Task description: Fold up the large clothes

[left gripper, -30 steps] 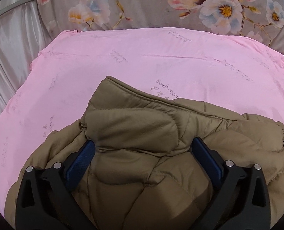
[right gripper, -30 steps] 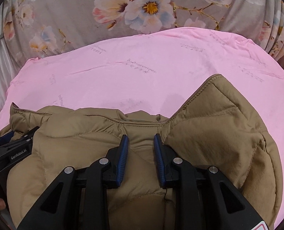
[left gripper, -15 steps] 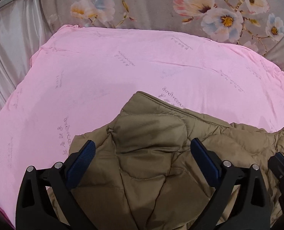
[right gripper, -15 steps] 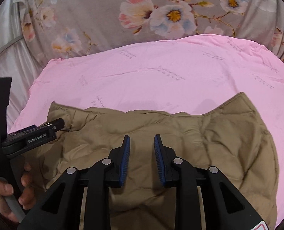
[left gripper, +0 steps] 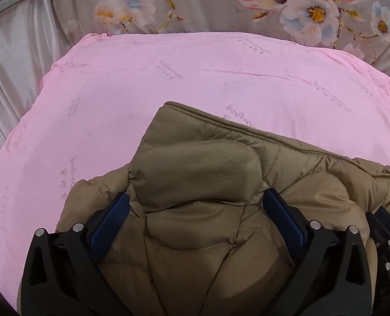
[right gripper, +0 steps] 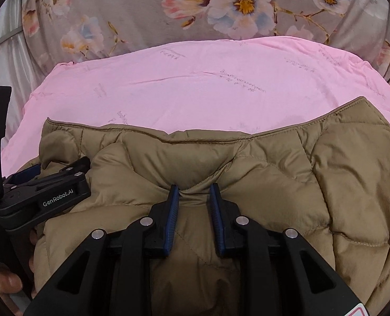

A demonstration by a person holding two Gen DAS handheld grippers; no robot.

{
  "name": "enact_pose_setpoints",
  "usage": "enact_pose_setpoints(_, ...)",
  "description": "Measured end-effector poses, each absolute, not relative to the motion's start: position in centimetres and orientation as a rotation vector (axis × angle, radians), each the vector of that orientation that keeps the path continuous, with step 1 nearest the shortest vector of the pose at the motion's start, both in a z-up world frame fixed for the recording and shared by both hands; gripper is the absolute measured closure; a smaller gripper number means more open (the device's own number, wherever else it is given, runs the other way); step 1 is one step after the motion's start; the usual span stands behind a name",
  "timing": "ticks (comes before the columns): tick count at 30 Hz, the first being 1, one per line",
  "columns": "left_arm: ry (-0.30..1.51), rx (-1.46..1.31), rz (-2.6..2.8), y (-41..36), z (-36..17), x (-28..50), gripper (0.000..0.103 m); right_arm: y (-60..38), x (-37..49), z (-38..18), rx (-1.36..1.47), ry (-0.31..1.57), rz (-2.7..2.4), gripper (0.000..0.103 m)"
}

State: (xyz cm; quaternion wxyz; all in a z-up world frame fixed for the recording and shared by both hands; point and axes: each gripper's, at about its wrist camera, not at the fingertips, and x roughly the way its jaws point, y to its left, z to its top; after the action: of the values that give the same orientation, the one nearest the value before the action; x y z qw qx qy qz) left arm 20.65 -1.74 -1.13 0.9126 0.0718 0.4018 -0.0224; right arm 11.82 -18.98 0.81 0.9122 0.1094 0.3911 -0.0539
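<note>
Quilted tan jacket on pink sheet | left gripper: fingers wide, packed with a thick bunch of jacket | right gripper: fingers narrow, pinching a jacket fold | flowered bedding behind

jacket lies on the sheet, floral bedding behind it

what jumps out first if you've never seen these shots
A puffy olive-brown quilted jacket fills the near half of both views, bunched on a bright pink sheet. The right hand-held gripper pinches a fold of it between blue pads, and the left hand-held gripper straddles a thick wad. Behind the sheet lies grey floral bedding.
</note>
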Motion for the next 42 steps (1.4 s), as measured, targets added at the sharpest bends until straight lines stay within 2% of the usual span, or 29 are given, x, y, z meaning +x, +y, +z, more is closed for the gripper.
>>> enact_pose_setpoints(9,0.819,0.144,-0.044,-1.5,-0.3,19.7,0.005,-20.4,10.2,2.1,0.313,0.758,-0.114,0.082)
enact_pose_setpoints(16,0.731,0.074,-0.119,-1.4,3.2,10.9,0.005,-21.5,2.3,4.2,0.335,0.681,-0.155,0.078)
enact_pose_setpoints(26,0.745,0.116,-0.088,-3.2,-0.4,7.7,0.005,-18.7,0.3,1.8,0.156,0.690,-0.196,0.075)
enact_pose_setpoints(42,0.719,0.214,-0.029,-4.6,-1.7,7.5,0.005,-18.7,1.1,0.9,0.137,0.737,-0.204,0.074)
